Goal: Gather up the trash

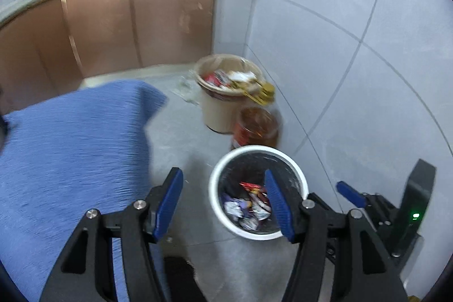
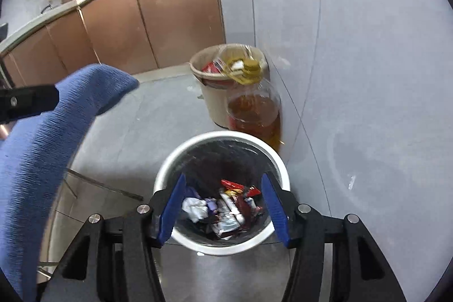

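A white trash bin (image 1: 218, 188) (image 2: 167, 169) with a black liner stands on the grey floor by the wall. It holds several crumpled wrappers (image 1: 249, 205) (image 2: 226, 205). My left gripper (image 1: 223, 203) is open and empty above the bin's left side. My right gripper (image 2: 223, 205) is open and empty, directly above the bin's mouth. The right gripper's blue fingertip (image 1: 351, 193) shows at the right of the left wrist view.
A beige bin (image 1: 218, 109) (image 2: 212, 98) full of trash stands further along the wall. A large bottle of amber oil (image 1: 256, 129) (image 2: 254, 115) stands between the two bins. A blue cloth surface (image 1: 70, 149) (image 2: 36, 149) is at left. Brown cabinets (image 1: 113, 24) (image 2: 141, 24) are behind.
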